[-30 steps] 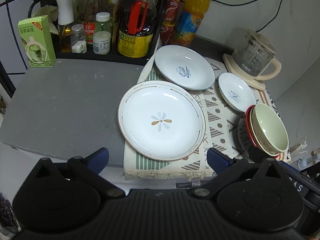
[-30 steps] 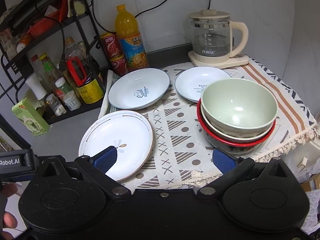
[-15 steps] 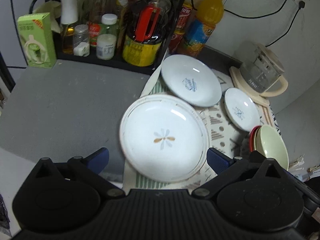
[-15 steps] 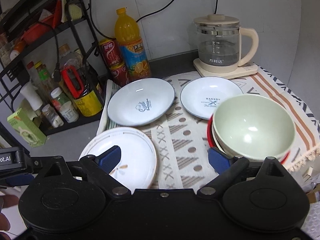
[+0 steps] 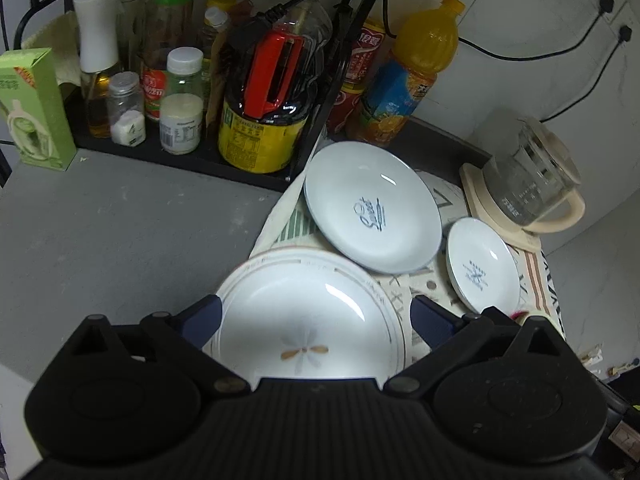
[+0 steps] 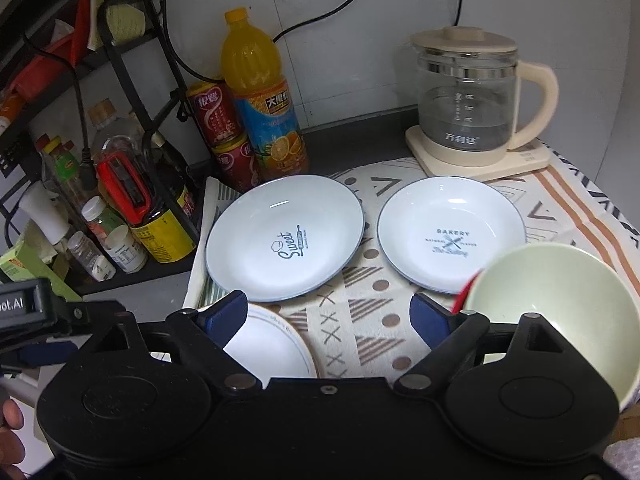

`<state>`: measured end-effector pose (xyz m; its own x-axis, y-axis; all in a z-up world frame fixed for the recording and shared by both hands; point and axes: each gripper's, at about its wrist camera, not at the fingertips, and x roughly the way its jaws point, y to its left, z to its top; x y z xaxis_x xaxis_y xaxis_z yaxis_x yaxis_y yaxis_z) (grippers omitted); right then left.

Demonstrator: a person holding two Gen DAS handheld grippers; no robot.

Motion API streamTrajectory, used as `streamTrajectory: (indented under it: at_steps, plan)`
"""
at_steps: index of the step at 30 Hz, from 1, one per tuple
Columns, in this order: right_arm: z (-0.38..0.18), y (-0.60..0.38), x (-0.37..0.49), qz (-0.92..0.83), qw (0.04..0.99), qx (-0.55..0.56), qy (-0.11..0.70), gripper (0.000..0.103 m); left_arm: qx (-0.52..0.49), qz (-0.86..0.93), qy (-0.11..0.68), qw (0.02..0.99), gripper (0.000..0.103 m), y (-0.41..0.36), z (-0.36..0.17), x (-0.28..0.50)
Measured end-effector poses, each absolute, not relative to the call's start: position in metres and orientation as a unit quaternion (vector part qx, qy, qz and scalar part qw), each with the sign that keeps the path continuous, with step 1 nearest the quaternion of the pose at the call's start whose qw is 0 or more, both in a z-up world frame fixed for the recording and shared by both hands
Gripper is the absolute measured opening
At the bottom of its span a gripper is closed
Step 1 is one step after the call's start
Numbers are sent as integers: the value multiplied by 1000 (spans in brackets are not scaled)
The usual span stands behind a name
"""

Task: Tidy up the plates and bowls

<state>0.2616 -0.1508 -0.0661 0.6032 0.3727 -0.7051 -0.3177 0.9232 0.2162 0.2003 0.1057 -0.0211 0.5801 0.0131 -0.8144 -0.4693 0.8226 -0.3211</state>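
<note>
Right gripper (image 6: 328,314) has come forward over the cloth (image 6: 360,304) since a second ago; jaws still wide but closing, nothing between them, only patterned cloth in the gap. Left gripper (image 5: 316,312) has also pushed in, jaws wide apart and empty, hovering above the flower plate (image 5: 308,328), which now fills the gap between its fingers instead of lying well ahead.

Nothing on the table has moved. In the right view, the flower plate sits at 7 o'clock, half off the cloth's left edge. The Sweet plate (image 6: 284,236) is at 11 o'clock from the right gripper, and the Bakery plate (image 6: 450,234) is at 1 o'clock beside it, apart from it. The green bowl (image 6: 560,304) sits at 3 o'clock, nested on a red one (image 6: 464,290) whose rim just shows.

Kettle (image 6: 468,100) is at the back right, with bottles and cans (image 6: 260,96) at the back left by the rack.

No dish is grasped yet, so this reads as an approach: probably the left goes for the flower plate, while the right's target is unclear.
</note>
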Motion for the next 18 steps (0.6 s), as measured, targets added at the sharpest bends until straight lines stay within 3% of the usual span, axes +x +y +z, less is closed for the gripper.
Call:
streamTrajectory:
  at_steps: [7, 12, 15, 17, 18]
  plan:
    - [-79, -134, 290, 190, 890, 19, 414, 76, -275, 143, 420, 853, 99, 115, -28, 231]
    - [-91, -123, 308, 199, 879, 28, 432, 68, -292, 141, 425, 845, 91, 123, -42, 256]
    - [-101, -119, 320, 199, 871, 40, 447, 60, -300, 142, 431, 839, 76, 129, -52, 269]
    - [-109, -118, 329, 196, 864, 50, 460, 54, -312, 139, 439, 831, 60, 133, -62, 278]
    - [-114, -118, 333, 193, 861, 53, 467, 51, -319, 138, 443, 826, 58, 136, -66, 282]
